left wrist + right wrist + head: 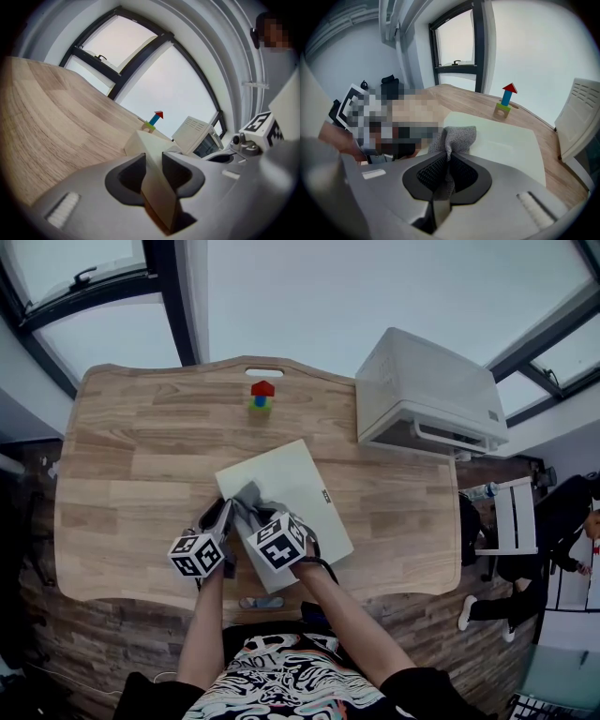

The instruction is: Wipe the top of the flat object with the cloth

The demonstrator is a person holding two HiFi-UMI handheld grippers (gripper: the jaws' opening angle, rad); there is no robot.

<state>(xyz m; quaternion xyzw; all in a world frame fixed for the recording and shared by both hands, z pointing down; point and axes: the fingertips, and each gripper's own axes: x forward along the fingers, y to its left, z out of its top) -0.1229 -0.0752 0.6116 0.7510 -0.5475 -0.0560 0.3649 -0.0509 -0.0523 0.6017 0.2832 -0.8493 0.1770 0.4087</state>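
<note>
Wooden boards make up the table (122, 446), which fills most of my head view; the person's forearms cover part of its near edge. A white boxy unit (427, 390) stands at the table's far right corner, and the right gripper view cuts it off to one slatted side.

The pale flat board (300, 484) lies aslant by the middle of the near edge. From the head view I lose its near left part under the two marker cubes, so I cannot see there how it is held. The left gripper view settles it: the left claw (153, 161) is clamped on the board's edge, with the slab standing up between both pads. How far that edge lifts off the table I cannot tell.

The grey cloth (457, 136) is bunched in the right claw (447, 164), whose jaws are closed tight on it. The free end of the cloth rests on the board's top near the left edge, just beside the left claw. Only the right gripper view shows the knit and the clean stretch of board beyond it. The left claw is hard to make out in that view.

A small toy block stack (262, 396) with a red top stands at the middle of the far edge, well apart from the board.
</note>
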